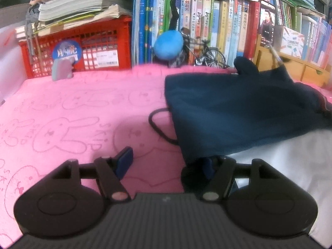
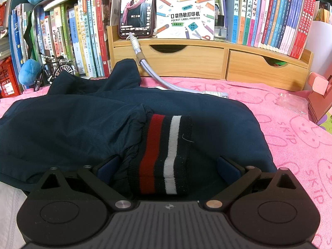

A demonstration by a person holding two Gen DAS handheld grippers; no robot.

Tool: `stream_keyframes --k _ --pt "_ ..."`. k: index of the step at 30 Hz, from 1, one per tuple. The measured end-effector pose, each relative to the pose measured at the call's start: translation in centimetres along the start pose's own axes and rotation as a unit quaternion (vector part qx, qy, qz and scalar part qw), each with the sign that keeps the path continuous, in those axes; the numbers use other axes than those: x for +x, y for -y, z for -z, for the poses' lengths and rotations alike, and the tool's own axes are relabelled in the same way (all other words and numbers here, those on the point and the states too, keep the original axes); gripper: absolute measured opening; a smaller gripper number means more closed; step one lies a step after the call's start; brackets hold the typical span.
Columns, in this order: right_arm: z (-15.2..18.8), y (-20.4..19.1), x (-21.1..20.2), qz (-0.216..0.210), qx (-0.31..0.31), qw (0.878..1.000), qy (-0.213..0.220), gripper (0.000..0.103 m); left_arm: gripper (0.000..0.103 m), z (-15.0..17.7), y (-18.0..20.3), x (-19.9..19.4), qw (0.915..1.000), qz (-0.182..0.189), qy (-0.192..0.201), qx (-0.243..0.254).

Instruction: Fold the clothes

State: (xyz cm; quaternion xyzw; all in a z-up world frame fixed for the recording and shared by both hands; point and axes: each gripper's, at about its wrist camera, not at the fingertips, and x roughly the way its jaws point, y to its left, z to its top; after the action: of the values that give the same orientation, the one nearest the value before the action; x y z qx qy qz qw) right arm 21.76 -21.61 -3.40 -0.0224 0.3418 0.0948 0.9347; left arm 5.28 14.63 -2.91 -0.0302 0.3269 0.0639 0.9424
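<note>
Jacket (image 2: pixel 103 128) is lying on the towel (image 2: pixel 290 128), its cuff (image 2: pixel 164 155) sitting at 6 o'clock. Phone (image 2: pixel 137 8) is standing at 12 on the drawer shelf (image 2: pixel 207 62); model bicycle (image 2: pixel 54 70) is sitting at 10.

Left half of the pink towel (image 1: pixel 72 112) lies open up to the red crate (image 1: pixel 78 47) at its back edge. The navy garment (image 2: pixel 83 128) fills the middle; a charging cable (image 2: pixel 157 81) crosses behind it; wooden drawers (image 2: pixel 207 62) block the back edge.

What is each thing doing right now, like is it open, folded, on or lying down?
Left gripper: open, nothing between its pads.
Right gripper: open, around the striped cuff, not pressing.
Navy jacket: lying bunched on the pink towel, partly folded.
Phone: upright, screen on, cable plugged in.
Wooden drawers: shut.
</note>
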Motion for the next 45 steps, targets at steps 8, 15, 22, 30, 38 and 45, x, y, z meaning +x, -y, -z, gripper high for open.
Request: stream_keyframes --k 8,15,22,30,38,45 --pt "0.0 0.1 0.0 0.001 0.0 1.0 0.0 0.102 0.072 0.0 0.1 0.1 1.0 -0.004 -0.003 0.002" --pt "0.0 0.0 0.0 0.003 0.003 1.0 0.0 0.103 0.076 -0.2 0.0 0.2 0.9999 -0.008 -0.006 0.0" --pt "-0.1 0.0 -2.8 -0.003 0.011 1.0 0.0 0.099 0.074 -0.2 0.4 -1.3 0.9999 0.0 -0.003 -0.017" --pt "2.0 -0.4 -9.4 -0.035 -0.028 0.999 0.017 0.099 0.074 0.1 3.7 -5.5 0.9997 0.015 0.014 0.014" --pt "7.7 -2.9 -16.1 -0.057 -0.055 0.996 0.033 0.099 0.074 3.0 7.5 -10.4 0.9985 0.041 0.03 0.022" --pt "13.9 -5.6 -24.3 -0.078 -0.058 0.993 0.068 0.099 0.074 6.8 10.3 -17.5 0.9932 0.1 0.058 -0.004"
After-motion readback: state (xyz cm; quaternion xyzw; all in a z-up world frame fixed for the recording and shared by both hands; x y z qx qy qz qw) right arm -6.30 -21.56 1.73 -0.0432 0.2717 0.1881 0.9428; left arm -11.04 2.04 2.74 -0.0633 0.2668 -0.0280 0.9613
